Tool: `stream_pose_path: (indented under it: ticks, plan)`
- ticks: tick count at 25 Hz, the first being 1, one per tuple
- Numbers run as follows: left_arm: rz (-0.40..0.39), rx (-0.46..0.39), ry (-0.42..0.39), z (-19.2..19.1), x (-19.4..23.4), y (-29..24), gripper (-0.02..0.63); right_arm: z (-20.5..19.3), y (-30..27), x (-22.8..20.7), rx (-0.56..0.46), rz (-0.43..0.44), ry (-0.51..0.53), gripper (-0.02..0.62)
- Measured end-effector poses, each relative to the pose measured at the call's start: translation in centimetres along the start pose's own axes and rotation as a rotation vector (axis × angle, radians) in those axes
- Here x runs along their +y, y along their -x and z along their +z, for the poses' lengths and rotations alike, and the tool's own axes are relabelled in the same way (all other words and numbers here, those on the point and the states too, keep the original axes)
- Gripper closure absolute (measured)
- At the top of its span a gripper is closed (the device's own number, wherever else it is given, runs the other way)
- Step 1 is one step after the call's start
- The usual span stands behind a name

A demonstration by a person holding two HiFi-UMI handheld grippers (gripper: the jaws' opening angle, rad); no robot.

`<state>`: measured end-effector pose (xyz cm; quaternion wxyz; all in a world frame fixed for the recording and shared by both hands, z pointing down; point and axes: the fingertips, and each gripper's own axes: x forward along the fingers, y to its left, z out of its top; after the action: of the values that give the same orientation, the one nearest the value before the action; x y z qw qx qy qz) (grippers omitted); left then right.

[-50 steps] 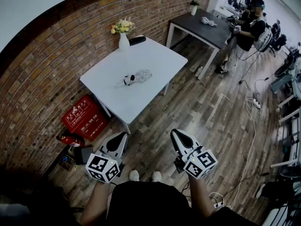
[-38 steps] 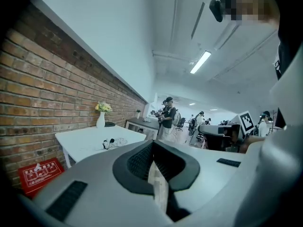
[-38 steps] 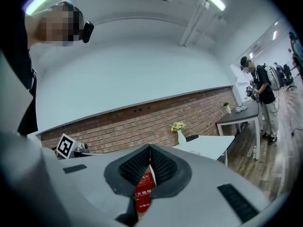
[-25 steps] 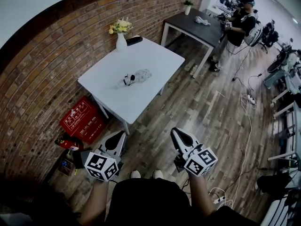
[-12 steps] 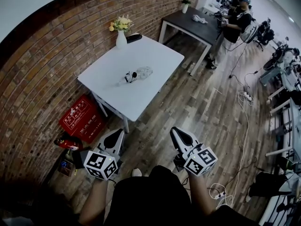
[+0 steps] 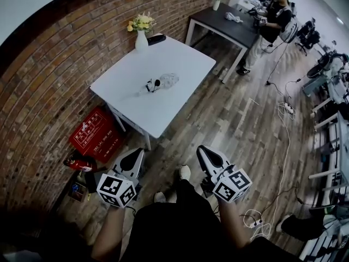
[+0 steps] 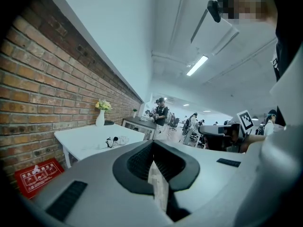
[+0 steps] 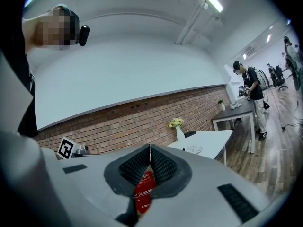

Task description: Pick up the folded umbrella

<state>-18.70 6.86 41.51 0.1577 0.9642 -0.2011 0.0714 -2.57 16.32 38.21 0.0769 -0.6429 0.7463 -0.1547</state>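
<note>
Now mid-step, I've carried both tongs, left [image 6: 137, 156] and right [image 6: 202, 152], shut and empty, nearer the white table [image 6: 169, 61]; the folded umbrella [image 6: 157, 38] lies well ahead of them.

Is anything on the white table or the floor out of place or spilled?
Nothing is spilled. A crumpled clear wrapper lies on the white table; a power strip lies loose on the floor.

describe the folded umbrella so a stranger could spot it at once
Find the white table against the brick wall and look at its far corner, where a white vase of yellow flowers stands. The folded umbrella lies right beside that vase: a short, dark, rod-shaped bundle, unlike the pale crumpled clutter mid-table.
</note>
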Motion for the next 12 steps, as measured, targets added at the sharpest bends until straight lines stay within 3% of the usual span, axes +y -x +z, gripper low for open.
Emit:
stream_pose_path:
  ticks: [12]
  plan:
    - [0.024,0.008,-0.018,1.3,0.6,-7.3,0.592,1.6,-3.3,-6.5,0.018,0.027,0.007,0.574]
